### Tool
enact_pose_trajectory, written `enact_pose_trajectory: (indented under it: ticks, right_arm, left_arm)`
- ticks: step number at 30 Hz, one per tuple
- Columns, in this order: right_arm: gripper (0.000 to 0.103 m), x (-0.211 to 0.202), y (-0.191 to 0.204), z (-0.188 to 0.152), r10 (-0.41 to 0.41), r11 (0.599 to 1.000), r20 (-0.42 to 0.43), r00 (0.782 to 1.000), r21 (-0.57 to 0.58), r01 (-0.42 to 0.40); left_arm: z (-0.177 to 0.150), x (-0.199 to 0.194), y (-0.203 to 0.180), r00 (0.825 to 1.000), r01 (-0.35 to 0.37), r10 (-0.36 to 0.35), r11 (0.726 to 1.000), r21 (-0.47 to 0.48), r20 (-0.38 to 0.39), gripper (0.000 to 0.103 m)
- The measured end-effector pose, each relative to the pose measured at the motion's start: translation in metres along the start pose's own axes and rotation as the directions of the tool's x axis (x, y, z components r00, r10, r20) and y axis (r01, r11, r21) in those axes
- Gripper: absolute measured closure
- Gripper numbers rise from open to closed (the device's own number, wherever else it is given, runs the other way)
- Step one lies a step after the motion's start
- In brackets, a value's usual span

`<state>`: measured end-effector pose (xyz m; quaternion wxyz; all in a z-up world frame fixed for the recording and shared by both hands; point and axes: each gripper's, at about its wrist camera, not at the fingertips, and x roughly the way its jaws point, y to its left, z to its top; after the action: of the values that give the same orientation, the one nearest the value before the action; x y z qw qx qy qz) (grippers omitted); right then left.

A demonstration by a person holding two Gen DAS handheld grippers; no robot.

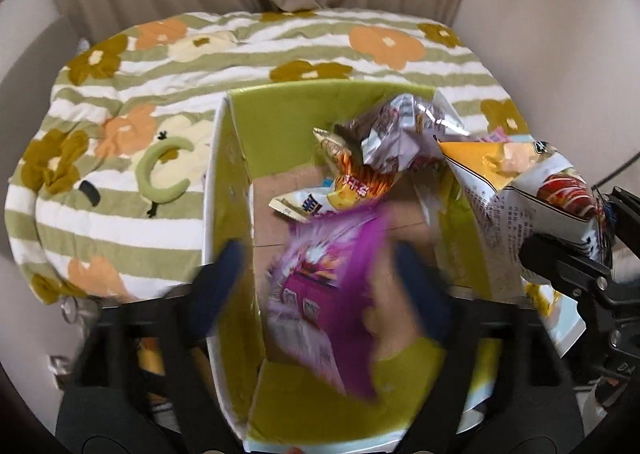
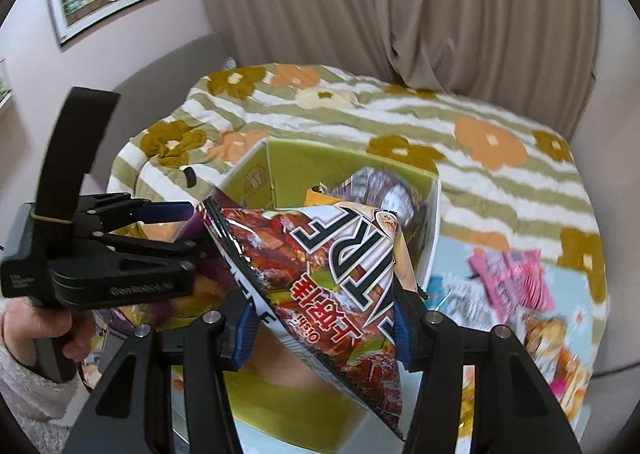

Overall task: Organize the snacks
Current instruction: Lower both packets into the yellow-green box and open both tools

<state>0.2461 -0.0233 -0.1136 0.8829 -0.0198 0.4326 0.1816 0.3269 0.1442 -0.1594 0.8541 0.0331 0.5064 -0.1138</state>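
A green-lined cardboard box (image 1: 280,122) stands open on the bed, also in the right wrist view (image 2: 292,166). Inside lie a silver bag (image 1: 396,134) and an orange bag (image 1: 356,182). My left gripper (image 1: 320,278) is open over the box; a blurred purple snack bag (image 1: 328,286) hangs between its fingers, apparently loose. My left gripper also shows in the right wrist view (image 2: 176,226). My right gripper (image 2: 324,318) is shut on a red-and-white snack bag (image 2: 332,282), held over the box's right edge, also seen in the left wrist view (image 1: 532,194).
A striped floral blanket (image 1: 160,94) covers the bed. A pink packet (image 2: 512,274) and other snack packs (image 2: 560,354) lie on a light blue sheet right of the box. A green C-shaped piece (image 1: 160,178) lies left of the box. Curtains and walls stand behind.
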Motion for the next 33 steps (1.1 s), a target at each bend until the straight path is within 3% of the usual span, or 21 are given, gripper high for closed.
enact_pose_trajectory:
  ticks: [1, 10, 23, 25, 27, 29, 33]
  right_arm:
    - [0.053, 0.002, 0.001, -0.001, -0.008, 1.000, -0.008, 1.000, 0.015, 0.008]
    - [0.053, 0.012, 0.007, -0.006, -0.067, 0.997, -0.039, 0.997, 0.032, 0.068]
    - [0.051, 0.022, 0.026, 0.022, 0.053, 0.998, -0.014, 0.998, -0.042, -0.054]
    - [0.042, 0.031, 0.028, 0.025, 0.081, 0.996, -0.020, 0.996, -0.039, -0.082]
    - [0.012, 0.036, 0.029, 0.027, 0.111, 0.993, -0.011, 0.994, -0.035, -0.112]
    - [0.007, 0.035, 0.031, 0.024, 0.129, 0.991, 0.011, 0.992, -0.041, -0.128]
    - [0.006, 0.037, 0.030, 0.015, 0.119, 0.991, -0.007, 0.993, -0.057, -0.119]
  left_arm:
    - [-0.001, 0.001, 0.002, 1.000, 0.015, -0.015, 1.000, 0.003, 0.009, 0.001]
    - [-0.028, 0.000, 0.012, 0.998, 0.065, -0.066, 0.996, -0.056, -0.020, 0.001]
    - [-0.048, -0.037, 0.023, 1.000, 0.003, 0.000, 0.991, -0.133, 0.021, 0.001]
    - [-0.050, -0.038, 0.024, 1.000, -0.009, 0.011, 0.991, -0.135, 0.018, 0.001]
    - [-0.054, -0.038, 0.025, 1.000, -0.014, 0.015, 0.990, -0.142, 0.010, 0.001]
    - [-0.059, -0.035, 0.027, 1.000, -0.011, 0.011, 0.988, -0.153, -0.003, 0.001]
    - [-0.065, -0.029, 0.028, 1.000, -0.009, 0.004, 0.987, -0.162, -0.027, 0.001]
